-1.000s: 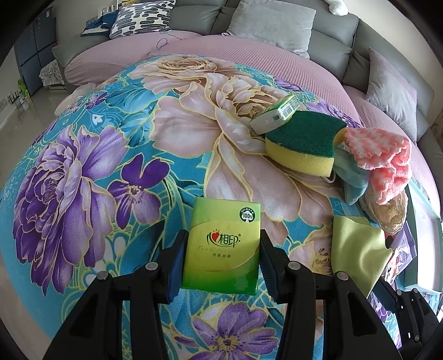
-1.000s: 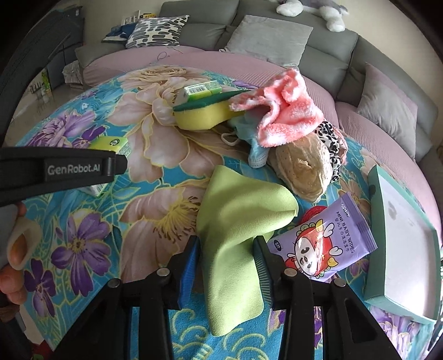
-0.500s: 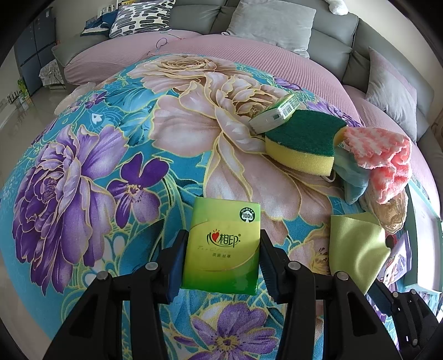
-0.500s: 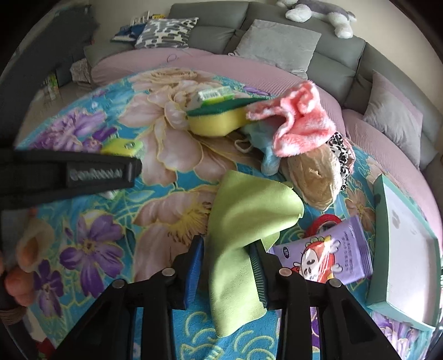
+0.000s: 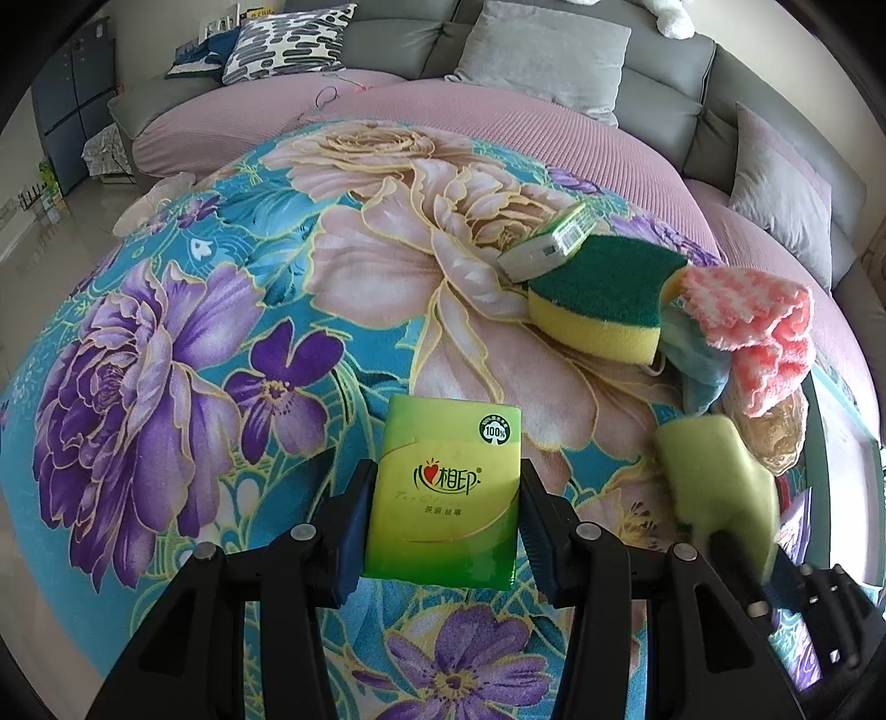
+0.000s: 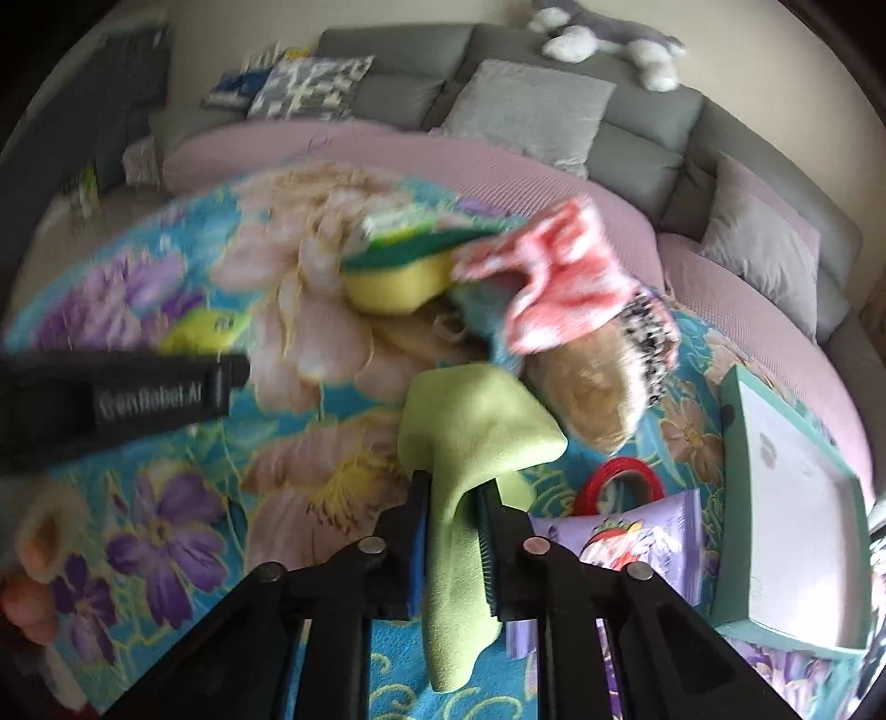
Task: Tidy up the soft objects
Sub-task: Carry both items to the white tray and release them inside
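My left gripper (image 5: pixel 446 487) is shut on a green tissue pack (image 5: pixel 448 437) that rests on the floral blanket (image 5: pixel 166 332). In the right wrist view my right gripper (image 6: pixel 454 498) is closing its jaws, and its pads pinch a light green cloth (image 6: pixel 476 421), bunched and raised a little off the blanket. That green cloth (image 5: pixel 714 476) shows blurred at the left wrist view's lower right. Behind it lie a yellow sponge with a green top (image 5: pixel 598 299), a small packet (image 5: pixel 548 243) on the sponge, a pink fluffy cloth (image 5: pixel 758 332) and a teal cloth (image 5: pixel 692 354).
A teal box (image 6: pixel 792 498) stands at the right edge, with a purple wipes pack (image 6: pixel 637 543) and a red ring (image 6: pixel 614 482) beside it. A beige bagged item (image 6: pixel 587 393) lies under the pink cloth. A grey sofa with cushions (image 5: pixel 542 50) curves behind.
The right jaws have closed onto the green cloth, which is now bunched and slightly lifted. The left gripper and its tissue pack have not moved.
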The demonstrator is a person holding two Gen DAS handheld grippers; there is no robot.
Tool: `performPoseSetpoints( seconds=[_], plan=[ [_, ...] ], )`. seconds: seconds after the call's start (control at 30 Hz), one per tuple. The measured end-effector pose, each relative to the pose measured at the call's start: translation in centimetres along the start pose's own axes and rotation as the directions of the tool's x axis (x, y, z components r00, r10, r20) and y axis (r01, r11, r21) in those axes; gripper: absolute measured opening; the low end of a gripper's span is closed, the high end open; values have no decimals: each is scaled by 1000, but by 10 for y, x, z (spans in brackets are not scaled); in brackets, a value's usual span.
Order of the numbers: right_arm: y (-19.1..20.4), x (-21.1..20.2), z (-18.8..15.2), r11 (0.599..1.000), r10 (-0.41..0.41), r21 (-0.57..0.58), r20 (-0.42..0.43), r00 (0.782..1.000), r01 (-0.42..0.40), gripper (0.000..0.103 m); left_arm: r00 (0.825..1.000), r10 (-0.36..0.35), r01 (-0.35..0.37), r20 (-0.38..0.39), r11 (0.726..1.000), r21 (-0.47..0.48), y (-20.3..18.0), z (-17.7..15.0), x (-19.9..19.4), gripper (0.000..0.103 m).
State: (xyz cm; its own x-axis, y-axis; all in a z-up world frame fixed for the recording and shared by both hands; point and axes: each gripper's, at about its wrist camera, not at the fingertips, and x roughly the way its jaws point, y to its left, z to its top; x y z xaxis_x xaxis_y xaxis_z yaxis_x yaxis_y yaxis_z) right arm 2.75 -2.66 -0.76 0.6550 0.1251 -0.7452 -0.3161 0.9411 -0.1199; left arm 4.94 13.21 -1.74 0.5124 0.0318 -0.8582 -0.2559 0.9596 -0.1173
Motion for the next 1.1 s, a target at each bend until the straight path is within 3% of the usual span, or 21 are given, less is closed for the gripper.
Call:
performPoseSetpoints(
  seconds=[0.07,0.1,0.33,0.5,0.67,0.8,0.97,1.1],
  plan=[
    [-10,-10,3,999,26,43,30,999,-27,12,1000,1,-1,9,1000,1,-1,1,-3,50],
    [-14,-16,5,997,36,62,48,998,-39,4,1000,2,-2,14,1000,2,-1,1,-4,50],
    [-42,-61,18,980,94,157,192,977,-125,3,998,0,-2,64,1000,27,-11,4,-20,50],
    [-68,-82,20,974,56,201,244,968,-107,3,995,-14,9,98,999,54,-25,4,-33,50],
    [-114,-90,11,957,-60,291,241,969,-13,3,992,-60,48,108,992,116,-53,4,-41,50],
    [-159,-85,-4,922,-178,373,182,967,100,3,991,-90,70,100,980,184,-86,6,-43,50],
    [-215,-88,-24,861,-298,463,125,946,210,3,991,-106,82,84,963,256,-126,8,-45,50],
    [-241,-96,-38,823,-358,504,105,928,261,3,985,-141,100,96,932,350,-169,13,-56,50]
  ],
)
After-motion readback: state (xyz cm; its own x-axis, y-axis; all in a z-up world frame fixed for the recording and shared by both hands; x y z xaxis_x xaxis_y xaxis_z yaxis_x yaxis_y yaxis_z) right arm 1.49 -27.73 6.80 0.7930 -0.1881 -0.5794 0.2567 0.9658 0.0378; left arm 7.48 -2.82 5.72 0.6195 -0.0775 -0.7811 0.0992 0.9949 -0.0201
